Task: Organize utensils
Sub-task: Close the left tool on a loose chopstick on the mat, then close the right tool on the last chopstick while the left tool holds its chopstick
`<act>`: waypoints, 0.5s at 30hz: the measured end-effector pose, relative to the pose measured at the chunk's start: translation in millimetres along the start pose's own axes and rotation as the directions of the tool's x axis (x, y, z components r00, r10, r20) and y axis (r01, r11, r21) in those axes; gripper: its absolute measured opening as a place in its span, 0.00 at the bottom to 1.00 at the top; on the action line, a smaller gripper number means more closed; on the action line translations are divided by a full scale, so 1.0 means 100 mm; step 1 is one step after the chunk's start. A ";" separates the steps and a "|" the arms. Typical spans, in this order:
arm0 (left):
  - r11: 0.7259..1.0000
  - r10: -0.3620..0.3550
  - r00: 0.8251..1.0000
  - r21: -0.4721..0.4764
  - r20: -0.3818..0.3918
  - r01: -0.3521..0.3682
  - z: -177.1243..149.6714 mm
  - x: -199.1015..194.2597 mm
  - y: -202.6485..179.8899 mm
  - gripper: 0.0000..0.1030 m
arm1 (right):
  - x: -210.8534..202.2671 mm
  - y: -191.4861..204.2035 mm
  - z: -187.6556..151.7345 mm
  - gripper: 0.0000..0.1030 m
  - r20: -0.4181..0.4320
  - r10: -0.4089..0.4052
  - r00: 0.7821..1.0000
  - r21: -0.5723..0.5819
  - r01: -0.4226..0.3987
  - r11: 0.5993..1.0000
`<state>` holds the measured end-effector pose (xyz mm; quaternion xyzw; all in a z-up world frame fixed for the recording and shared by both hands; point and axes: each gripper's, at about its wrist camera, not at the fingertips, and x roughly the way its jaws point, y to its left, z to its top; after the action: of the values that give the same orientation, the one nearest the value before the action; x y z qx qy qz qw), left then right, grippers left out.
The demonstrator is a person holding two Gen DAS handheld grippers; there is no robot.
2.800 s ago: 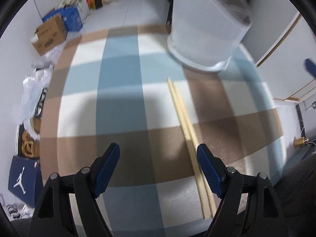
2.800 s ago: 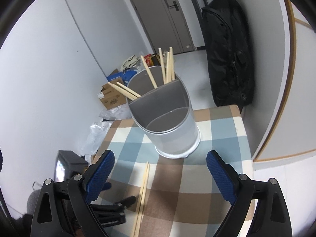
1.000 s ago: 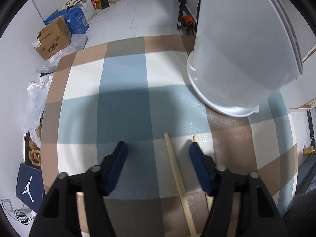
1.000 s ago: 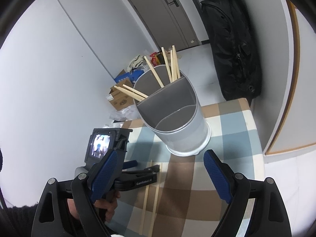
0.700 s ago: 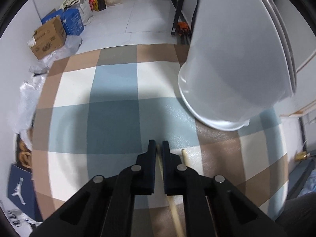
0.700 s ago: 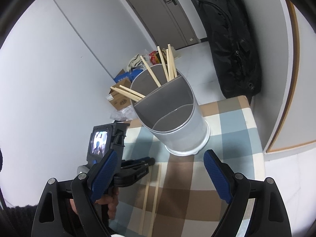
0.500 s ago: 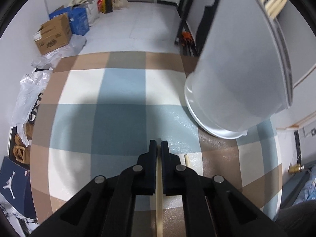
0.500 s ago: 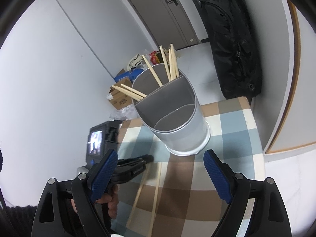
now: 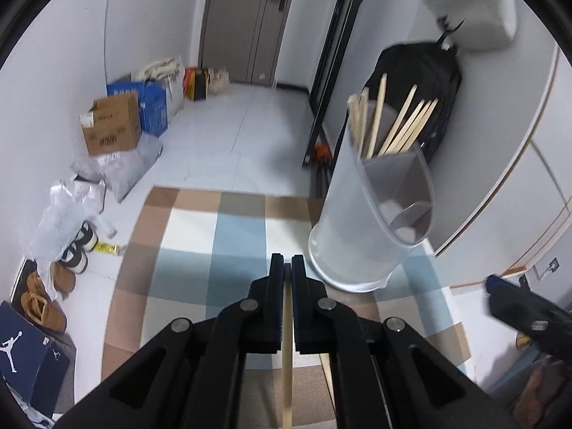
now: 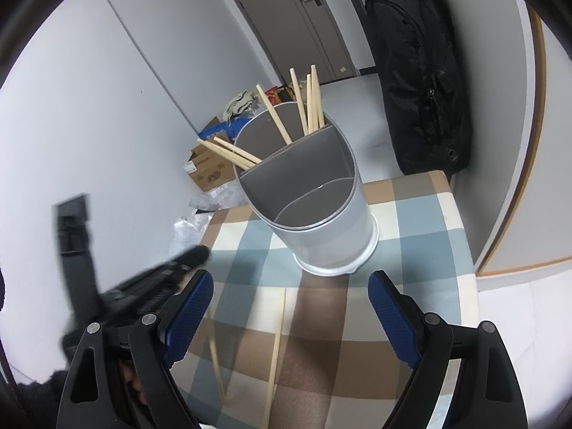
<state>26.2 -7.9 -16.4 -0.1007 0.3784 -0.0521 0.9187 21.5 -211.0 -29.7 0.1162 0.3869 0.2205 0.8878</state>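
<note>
Our left gripper (image 9: 286, 268) clamps 1 chopstick (image 9: 287, 357) at lower center. Our right gripper (image 10: 289, 296) gapes wide, empty, below the holder (image 10: 321, 214).

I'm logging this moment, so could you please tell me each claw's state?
Left claw: closed on a chopstick.
Right claw: open, holding nothing.

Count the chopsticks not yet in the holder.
2. One chopstick is pinched in the left gripper, lifted off the tablecloth. The other chopstick lies flat on the cloth before the holder. None seem hidden.
</note>
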 end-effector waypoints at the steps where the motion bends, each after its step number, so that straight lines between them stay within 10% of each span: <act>1: 1.000 0.000 1.000 0.003 0.009 0.000 0.00 -0.01 0.00 0.00 | 0.02 0.01 -0.01 0.79 -0.005 -0.003 1.000 -0.005 0.002 1.000; 15: 1.000 -0.015 0.992 0.007 0.129 0.014 -0.05 -0.36 0.19 0.00 | 0.22 0.20 -0.17 0.52 -0.073 -0.059 0.996 -0.099 0.052 0.994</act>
<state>-2.4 16.6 0.9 -0.1037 0.3173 -0.0533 0.9411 16.0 -182.3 -47.5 0.0536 0.4124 0.2185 0.8828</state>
